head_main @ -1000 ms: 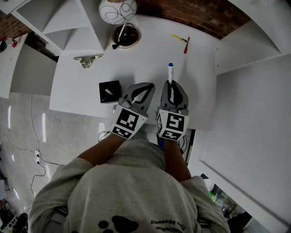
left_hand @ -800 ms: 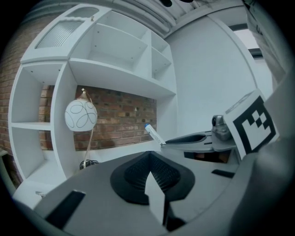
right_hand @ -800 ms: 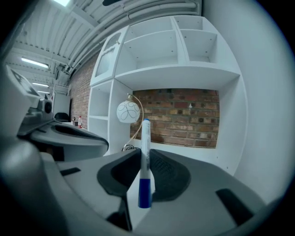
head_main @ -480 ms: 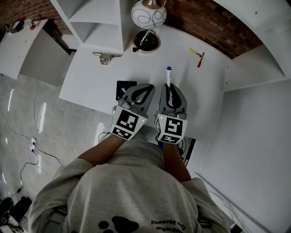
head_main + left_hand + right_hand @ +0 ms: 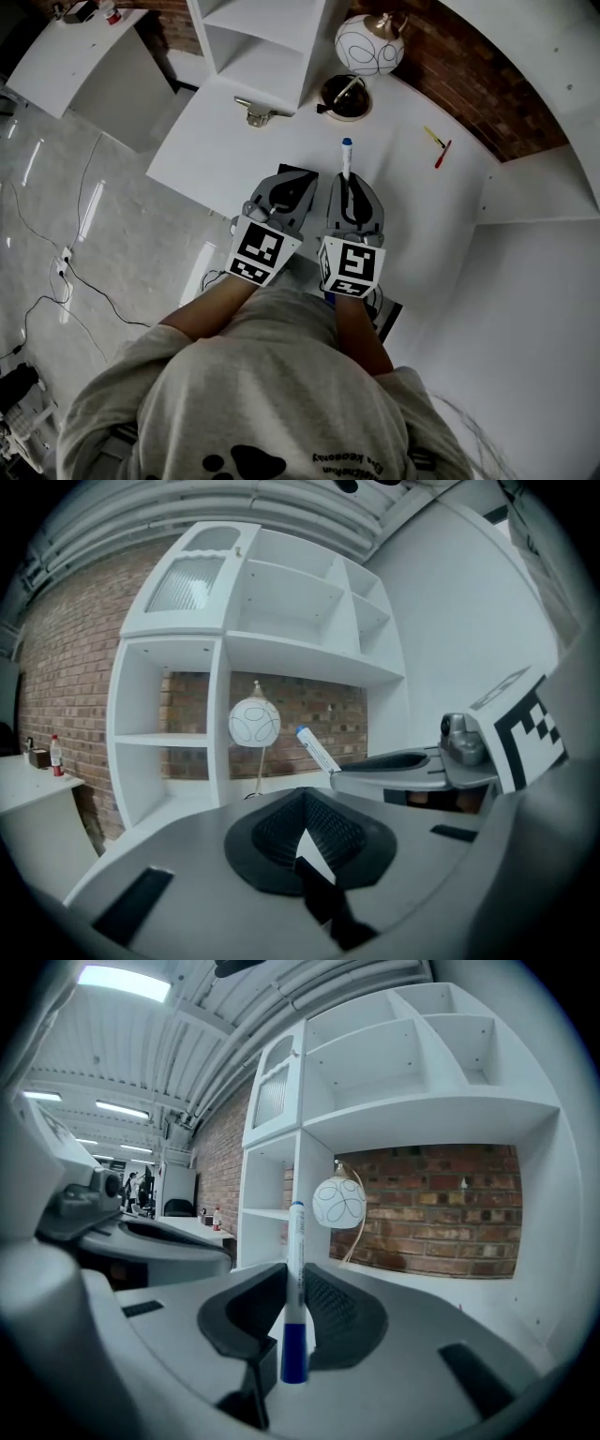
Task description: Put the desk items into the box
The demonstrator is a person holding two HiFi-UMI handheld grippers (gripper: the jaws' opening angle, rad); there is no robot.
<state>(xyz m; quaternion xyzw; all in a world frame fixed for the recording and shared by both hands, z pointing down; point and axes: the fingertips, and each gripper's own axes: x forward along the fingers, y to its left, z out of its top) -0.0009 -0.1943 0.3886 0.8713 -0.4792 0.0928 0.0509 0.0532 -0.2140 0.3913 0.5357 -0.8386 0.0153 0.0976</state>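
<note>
Two grippers side by side above white desk (image 5: 412,197). Right gripper (image 5: 349,180) jaws pinching marker (image 5: 346,157), its shaft sticking out past tips. Left gripper (image 5: 292,190) jaws pressed together, nothing between; black box (image 5: 298,169) just beneath its tips.

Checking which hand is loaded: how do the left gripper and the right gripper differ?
The right gripper clamps a blue-capped white marker; the left gripper holds nothing. The right gripper's jaws are parted around it; the left gripper's meet at the tips. Both point the same way toward the white desk.
</note>
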